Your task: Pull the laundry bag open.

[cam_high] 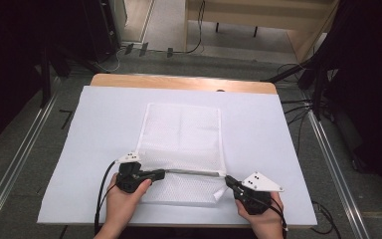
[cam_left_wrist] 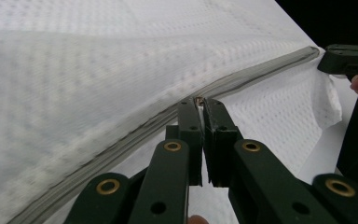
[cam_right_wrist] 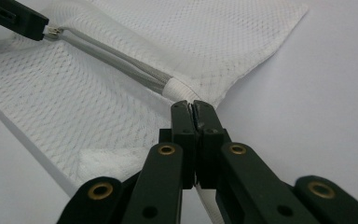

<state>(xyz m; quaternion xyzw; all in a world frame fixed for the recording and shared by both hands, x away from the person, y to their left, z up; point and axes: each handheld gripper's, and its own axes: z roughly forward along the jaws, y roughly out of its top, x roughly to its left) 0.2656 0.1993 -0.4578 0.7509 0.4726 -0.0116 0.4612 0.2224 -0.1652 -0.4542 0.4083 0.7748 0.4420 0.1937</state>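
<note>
A white mesh bag (cam_high: pixel 181 129) lies flat on the white table cover (cam_high: pixel 263 124), its grey zipper (cam_high: pixel 194 172) running across near the front. My left gripper (cam_high: pixel 163 173) is shut on the small metal zipper pull (cam_right_wrist: pixel 53 31) at the zipper's left part. In the left gripper view the jaws (cam_left_wrist: pixel 199 101) pinch together right on the zipper line (cam_left_wrist: pixel 242 79). My right gripper (cam_high: pixel 227 180) is shut on the bag's white fabric at the zipper's right end (cam_right_wrist: pixel 179 88). The right gripper's jaws (cam_right_wrist: pixel 194 106) meet just below that tab. The zipper is pulled taut between the two grippers.
A strip of wooden tabletop (cam_high: pixel 179 82) shows beyond the cover's far edge. Metal rails (cam_high: pixel 15 164) run along the floor on both sides, and cables (cam_high: pixel 298 107) lie at the right. Dark stands (cam_high: pixel 45 69) are at the back corners.
</note>
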